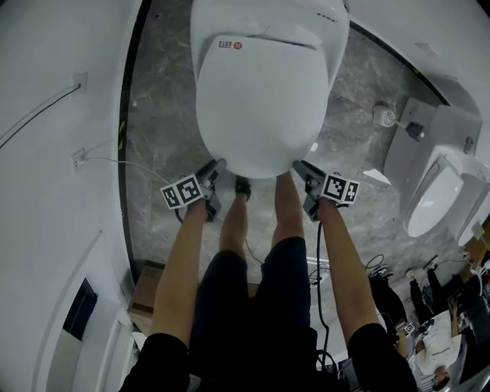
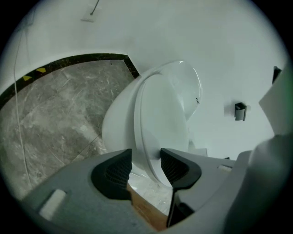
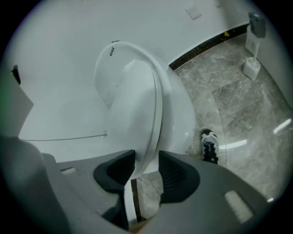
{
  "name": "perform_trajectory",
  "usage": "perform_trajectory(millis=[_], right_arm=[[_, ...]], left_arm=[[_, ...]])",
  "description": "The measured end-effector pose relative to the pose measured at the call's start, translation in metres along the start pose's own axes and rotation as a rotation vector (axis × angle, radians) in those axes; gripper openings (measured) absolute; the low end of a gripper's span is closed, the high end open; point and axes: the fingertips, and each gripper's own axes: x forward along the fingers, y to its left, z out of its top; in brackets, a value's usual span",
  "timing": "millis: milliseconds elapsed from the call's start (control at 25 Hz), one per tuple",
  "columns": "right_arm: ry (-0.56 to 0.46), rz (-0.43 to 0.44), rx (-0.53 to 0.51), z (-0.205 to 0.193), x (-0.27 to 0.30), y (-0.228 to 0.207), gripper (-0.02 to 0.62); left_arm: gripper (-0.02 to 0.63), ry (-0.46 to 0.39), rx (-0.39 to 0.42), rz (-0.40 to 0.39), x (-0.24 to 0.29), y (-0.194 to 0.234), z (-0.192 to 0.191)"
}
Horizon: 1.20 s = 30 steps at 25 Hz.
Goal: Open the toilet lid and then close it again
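Cable (image 1: pixel 115 161) trails from a socket on the white wall (image 1: pixel 46 191) at far left, next to the grey marble floor (image 1: pixel 157 107). The left gripper (image 1: pixel 217 168) is held low at the front left of the toilet (image 1: pixel 230 19). Its jaws stand apart, with the front rim of the lid (image 1: pixel 260 99) between them (a gap shows at the floor-side pad, so it is not clamped). The lid itself lies down flat on the toilet, white and closed, filling the middle of the head view. Just below its front edge, a dark shoe (image 1: pixel 243 186) and the person's bare legs stand between the two grippers. The right gripper (image 1: pixel 302 170) mirrors the left at the front right of the rim. Its jaws are apart too, though less wide, and the rim runs between the pads, which sit close to it without squeezing. Further right, a brush holder (image 1: pixel 387 116) stands on the floor, and a urinal (image 1: pixel 432 200) hangs on the far-right wall.
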Motion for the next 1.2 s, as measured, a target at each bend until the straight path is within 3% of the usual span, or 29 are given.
perform_trajectory(millis=[120, 280, 800, 1200], right_arm=[[-0.028, -0.047, 0.020, -0.001, 0.000, -0.006, 0.167], [-0.056, -0.090, 0.076, -0.005, 0.000, -0.020, 0.261], [-0.003, -0.132, 0.057, -0.002, 0.015, -0.041, 0.265], [0.033, -0.187, 0.042, -0.002, 0.023, -0.050, 0.268]], left_arm=[[0.227, 0.014, 0.021, 0.062, 0.002, 0.006, -0.001], [0.250, 0.025, 0.028, 0.107, 0.003, 0.012, -0.001], [0.250, 0.034, 0.013, 0.162, 0.020, 0.030, -0.005], [0.253, 0.101, 0.039, 0.175, 0.027, 0.039, -0.004]])
